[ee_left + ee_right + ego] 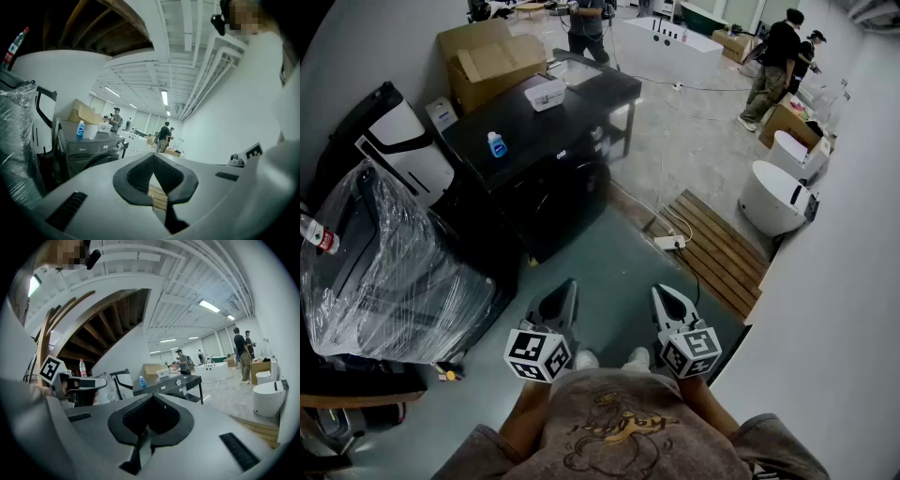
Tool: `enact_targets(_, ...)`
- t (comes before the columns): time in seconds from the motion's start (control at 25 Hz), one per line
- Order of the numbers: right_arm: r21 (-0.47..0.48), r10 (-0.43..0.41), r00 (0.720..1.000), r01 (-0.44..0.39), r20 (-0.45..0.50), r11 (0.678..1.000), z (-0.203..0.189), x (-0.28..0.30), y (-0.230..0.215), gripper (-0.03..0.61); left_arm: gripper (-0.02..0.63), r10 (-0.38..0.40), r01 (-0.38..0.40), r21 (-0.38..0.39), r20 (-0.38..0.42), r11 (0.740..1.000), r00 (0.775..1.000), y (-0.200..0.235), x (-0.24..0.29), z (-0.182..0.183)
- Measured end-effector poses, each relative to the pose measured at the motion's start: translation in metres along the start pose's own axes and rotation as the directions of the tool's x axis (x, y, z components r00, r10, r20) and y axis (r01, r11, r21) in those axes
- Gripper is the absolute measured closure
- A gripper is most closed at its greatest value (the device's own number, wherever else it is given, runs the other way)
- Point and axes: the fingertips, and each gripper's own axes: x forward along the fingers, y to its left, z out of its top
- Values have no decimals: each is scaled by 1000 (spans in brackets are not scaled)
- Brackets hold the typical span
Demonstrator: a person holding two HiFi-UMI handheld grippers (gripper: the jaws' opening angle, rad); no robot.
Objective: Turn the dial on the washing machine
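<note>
The dark front-loading washing machine [548, 187] stands a few steps ahead of me on the grey floor. Its dial [597, 134] sits at the far end of the front panel, small in the left gripper view [119, 144] and the right gripper view [178, 382]. My left gripper [562, 298] and right gripper [667, 302] are held close to my body, side by side, well short of the machine. Both point roughly level toward it. The jaws of each are shut with nothing between them, as the left gripper [153, 154] and the right gripper [152, 395] show in their own views.
A blue bottle [496, 143] and a white container [546, 93] rest on the washer's top, with a cardboard box [487, 61] behind. A plastic-wrapped machine [384, 272] stands at left. A wooden slat platform [717, 248], a power strip [668, 243] and white tubs [773, 197] lie right. People [773, 66] stand far back.
</note>
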Motion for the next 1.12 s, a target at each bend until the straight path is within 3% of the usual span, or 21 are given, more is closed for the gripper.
enact_targets(0.24,22,9,1000,-9,-9,1000,-16,22,15,578,617,-55,55,17,-13,998,998,19,11,-5)
enact_targets(0.48,20,-60,998,60,-13,998,-18,43,18,578,617,-87,87,12,-17,996,996,41,19,-6)
enact_targets(0.76,24,-91,996,91,-17,996,-15,83,-3,578,617,-77,77,2,-24,997,997,73,55,-6)
enact_targets(1.12,20,-43,999,44,-23,999,1,162,-50,578,617,-45,45,11,-47,999,998,110,134,7)
